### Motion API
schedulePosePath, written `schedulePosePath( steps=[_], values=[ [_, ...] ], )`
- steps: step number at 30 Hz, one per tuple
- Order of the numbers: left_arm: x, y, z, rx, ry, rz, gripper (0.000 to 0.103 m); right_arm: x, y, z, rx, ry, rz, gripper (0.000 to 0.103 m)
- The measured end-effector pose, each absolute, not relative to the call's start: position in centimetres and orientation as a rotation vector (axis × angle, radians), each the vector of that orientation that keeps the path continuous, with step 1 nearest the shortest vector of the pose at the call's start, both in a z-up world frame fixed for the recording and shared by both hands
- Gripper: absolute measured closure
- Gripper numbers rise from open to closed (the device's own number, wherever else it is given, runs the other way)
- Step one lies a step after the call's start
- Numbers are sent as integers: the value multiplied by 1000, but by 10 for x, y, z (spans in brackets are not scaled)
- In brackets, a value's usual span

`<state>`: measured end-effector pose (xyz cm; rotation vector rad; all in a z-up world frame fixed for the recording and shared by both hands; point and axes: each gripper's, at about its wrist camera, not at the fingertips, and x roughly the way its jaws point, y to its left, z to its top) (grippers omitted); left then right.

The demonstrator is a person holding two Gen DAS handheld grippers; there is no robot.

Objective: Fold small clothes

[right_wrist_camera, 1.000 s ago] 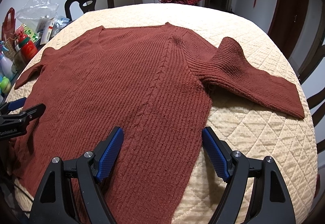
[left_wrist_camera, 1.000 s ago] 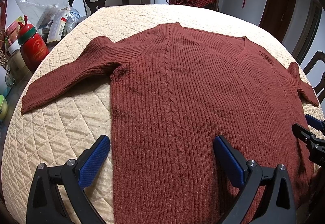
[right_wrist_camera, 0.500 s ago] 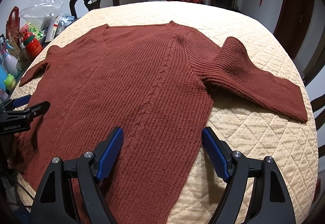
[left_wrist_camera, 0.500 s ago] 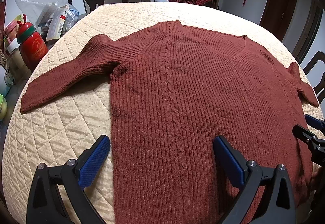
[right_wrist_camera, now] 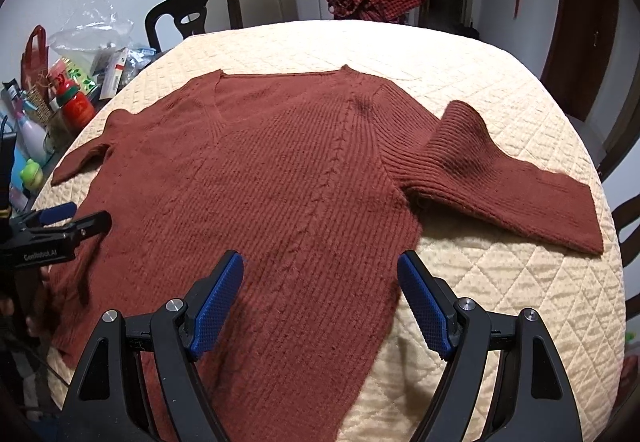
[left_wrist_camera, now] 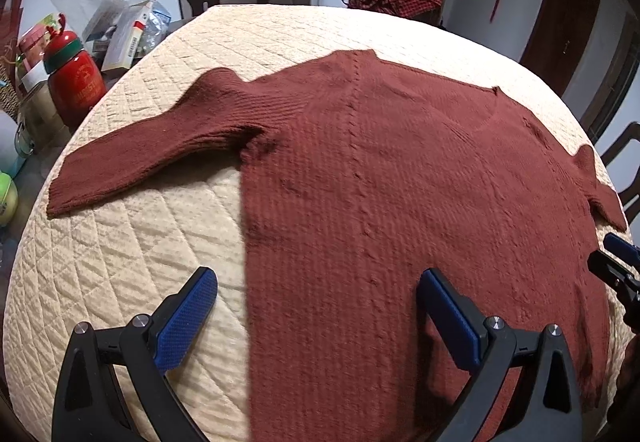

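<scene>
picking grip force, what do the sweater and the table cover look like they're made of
Sweater: soft knit yarn, probably wool or acrylic; matte, slightly fuzzy, with ribbing and a cable column.
Table cover: quilted padded fabric, cream, matte; diamond stitching puffs between seams. The fibre cannot be told.

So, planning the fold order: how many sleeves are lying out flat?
2. One sleeve stretches toward the cluttered side; the other sleeve lies on the opposite side of the sweater, bent at its shoulder. Neither is folded in.
</scene>
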<state>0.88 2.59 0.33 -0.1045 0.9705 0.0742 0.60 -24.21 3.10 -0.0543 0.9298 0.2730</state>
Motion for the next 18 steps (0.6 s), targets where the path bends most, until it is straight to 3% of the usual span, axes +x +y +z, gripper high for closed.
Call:
schedulePosePath(
  steps=[18],
  values=[
    [8,152,6,-280,881,350,6,25,-218,29,-84,943,318,24]
  ],
)
